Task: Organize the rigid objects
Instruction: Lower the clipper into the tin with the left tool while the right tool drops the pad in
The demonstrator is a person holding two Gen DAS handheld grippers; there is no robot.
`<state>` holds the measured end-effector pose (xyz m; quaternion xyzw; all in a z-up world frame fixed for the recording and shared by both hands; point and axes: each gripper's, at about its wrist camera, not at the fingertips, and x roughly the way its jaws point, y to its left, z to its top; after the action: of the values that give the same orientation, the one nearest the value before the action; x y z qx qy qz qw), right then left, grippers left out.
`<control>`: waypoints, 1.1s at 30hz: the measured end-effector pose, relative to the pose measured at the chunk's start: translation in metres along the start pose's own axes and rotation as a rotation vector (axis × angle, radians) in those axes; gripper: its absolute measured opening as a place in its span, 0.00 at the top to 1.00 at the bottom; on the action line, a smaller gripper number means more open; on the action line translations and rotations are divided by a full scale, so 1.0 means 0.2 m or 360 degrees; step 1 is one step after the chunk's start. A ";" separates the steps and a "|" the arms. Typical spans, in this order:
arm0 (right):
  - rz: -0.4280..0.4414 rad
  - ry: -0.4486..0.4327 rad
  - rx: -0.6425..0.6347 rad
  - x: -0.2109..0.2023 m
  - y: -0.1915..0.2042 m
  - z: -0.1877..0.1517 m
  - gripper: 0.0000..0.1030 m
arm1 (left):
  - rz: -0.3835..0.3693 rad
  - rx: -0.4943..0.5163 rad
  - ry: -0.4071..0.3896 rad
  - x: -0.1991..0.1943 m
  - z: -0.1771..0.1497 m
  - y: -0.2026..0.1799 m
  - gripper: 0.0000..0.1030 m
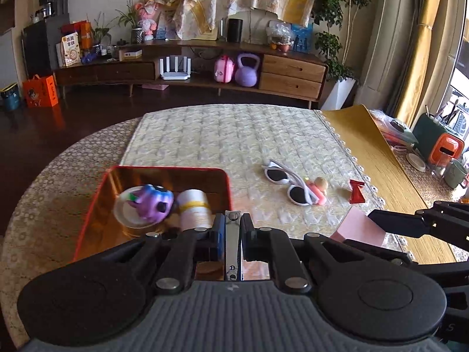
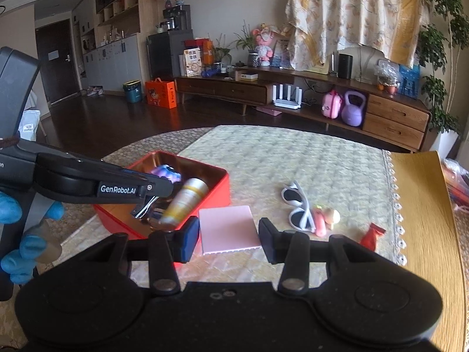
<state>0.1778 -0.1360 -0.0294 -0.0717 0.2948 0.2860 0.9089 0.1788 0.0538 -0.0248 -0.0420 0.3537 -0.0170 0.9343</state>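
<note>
The left gripper [image 1: 233, 234] has its fingers closed on a flat silver metal nail clipper [image 1: 232, 246], held upright over the near edge of the red rectangular tin box [image 1: 88, 217]. Inside that box lie a purple plastic toy [image 1: 154, 202] on a small white round dish [image 1: 129, 214] and a cream cylindrical bottle with a gold band [image 1: 195, 208].

The right gripper [image 2: 228, 239] has its fingers clamped on the edges of a flat pink rectangular pad [image 2: 227, 228], held just beside the box. A hand in a blue glove [image 2: 20, 234] holds the left gripper's handle.

On the quilted cream cloth of the round worktop [image 1: 234, 140] lie white-framed sunglasses [image 1: 288, 183], touching a small pink doll figure [image 1: 318, 189]; near them lies a red wrapped sweet [image 1: 357, 190].
</note>
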 end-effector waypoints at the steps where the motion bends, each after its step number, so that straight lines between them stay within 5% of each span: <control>1: 0.0006 -0.0001 -0.0008 0.01 0.02 0.01 0.57 | 0.0011 0.0002 -0.0003 -0.01 0.00 0.03 0.89; 17: 0.0050 0.0075 -0.0092 0.28 0.22 0.11 0.57 | 0.0129 -0.0108 0.0120 0.12 0.00 0.51 0.89; 33: 0.0132 0.0219 -0.0301 0.64 0.38 0.13 0.57 | 0.0202 -0.0005 0.0264 0.38 -0.01 0.55 0.89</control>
<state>0.2330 -0.0051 -0.0790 -0.1644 0.3309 0.3443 0.8631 0.2348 0.1583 -0.0875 -0.0195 0.4318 0.0394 0.9009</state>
